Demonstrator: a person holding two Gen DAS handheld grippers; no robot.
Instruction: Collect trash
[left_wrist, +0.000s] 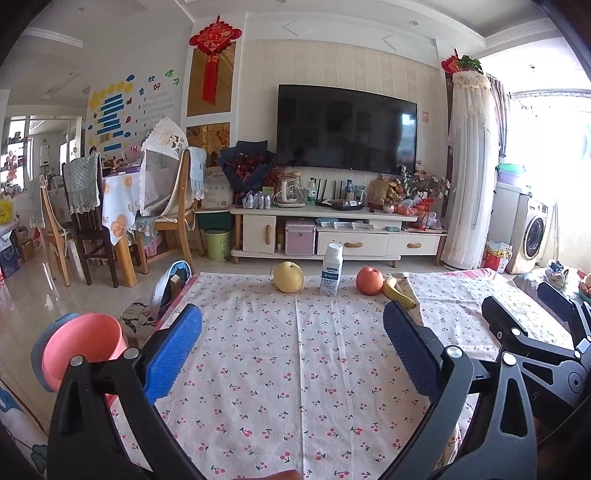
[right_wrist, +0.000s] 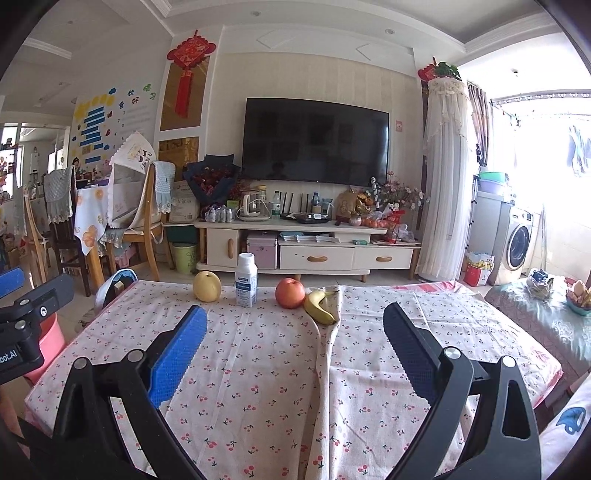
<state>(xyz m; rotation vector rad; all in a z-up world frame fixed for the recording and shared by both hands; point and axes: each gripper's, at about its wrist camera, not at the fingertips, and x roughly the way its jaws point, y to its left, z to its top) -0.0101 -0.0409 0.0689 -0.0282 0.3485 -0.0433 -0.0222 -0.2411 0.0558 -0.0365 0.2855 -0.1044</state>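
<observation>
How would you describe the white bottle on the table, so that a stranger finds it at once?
Look at the table with the cherry-print cloth, along its far edge facing the television. Four things stand in a row there; the white bottle is between the yellow pear and the orange-red fruit. It is the only upright, non-fruit item, with a blue label.

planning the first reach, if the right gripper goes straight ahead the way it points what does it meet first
Probably the orange, with the banana just right of it. The right gripper is open over bare tablecloth before that; depth is uncertain.

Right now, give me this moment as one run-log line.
left tongs: open, empty | right tongs: open, empty | far table edge: pear, bottle, apple, banana | pink bin: left of table
</observation>
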